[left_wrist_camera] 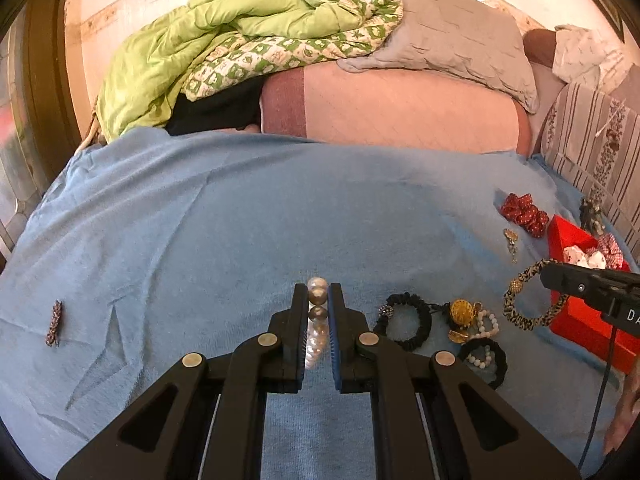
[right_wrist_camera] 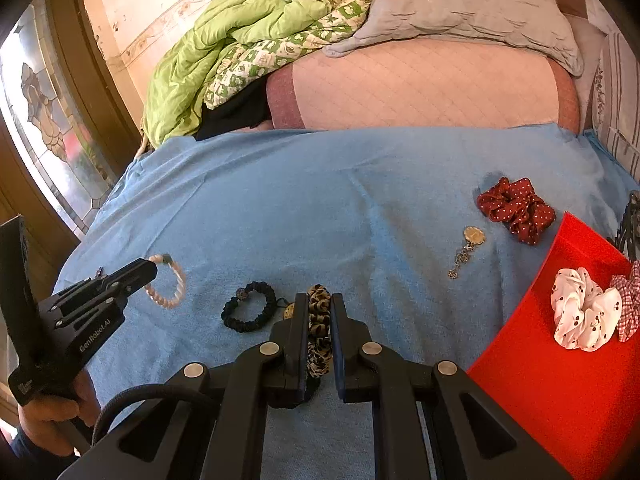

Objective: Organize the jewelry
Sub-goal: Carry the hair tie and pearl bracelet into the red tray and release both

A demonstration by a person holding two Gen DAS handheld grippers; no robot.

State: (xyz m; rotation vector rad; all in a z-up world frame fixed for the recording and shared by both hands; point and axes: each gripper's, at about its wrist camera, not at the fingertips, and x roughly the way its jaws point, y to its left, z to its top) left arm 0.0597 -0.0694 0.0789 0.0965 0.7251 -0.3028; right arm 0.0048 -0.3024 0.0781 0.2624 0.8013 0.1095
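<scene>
My left gripper is shut on a pearl bracelet, held above the blue cloth; it also shows in the right wrist view. My right gripper is shut on a leopard-print bracelet, which hangs as a loop in the left wrist view. A black braided bracelet, a gold brooch, white bead pieces and a black scrunchie lie in a cluster on the cloth. A red tray at the right holds a white cherry scrunchie and a red checked one.
A red dotted scrunchie and a gold pendant on a chain lie near the tray. A small dark beaded strip lies far left. A green quilt, grey pillow and pink mattress are behind.
</scene>
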